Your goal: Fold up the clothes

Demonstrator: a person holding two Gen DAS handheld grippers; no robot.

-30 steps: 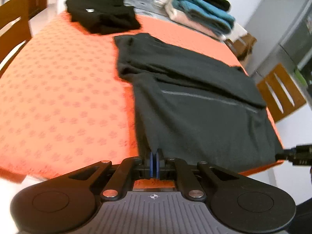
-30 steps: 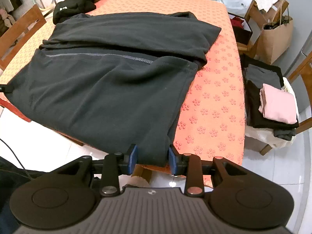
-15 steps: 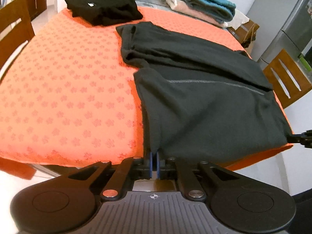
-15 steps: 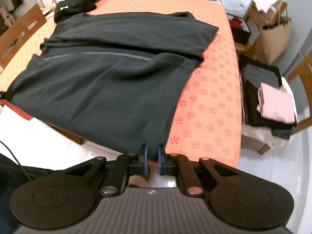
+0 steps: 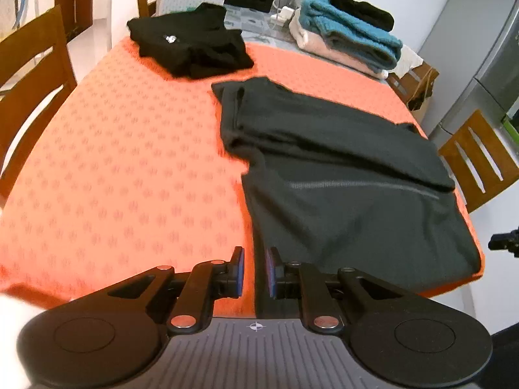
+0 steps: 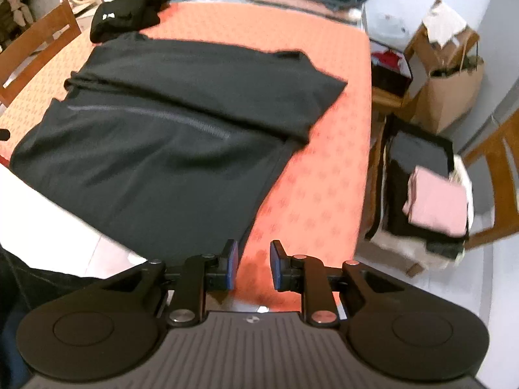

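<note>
Fingers (image 5: 238, 267) of both your grippers have just parted, empty; dark shirt (image 5: 340, 175) half-folded on table (image 5: 113, 162), final folds remaining.

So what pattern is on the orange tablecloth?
Small repeating flower-like motifs on the orange tablecloth, clearest in left wrist view.

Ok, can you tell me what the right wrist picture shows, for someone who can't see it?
A dark grey garment lies partly folded on an orange tablecloth, hanging over the near edge. The right hand-held gripper hovers open at its corner, pads apart, holding nothing. Folded clothes are stacked to the right, beyond the table.
</note>
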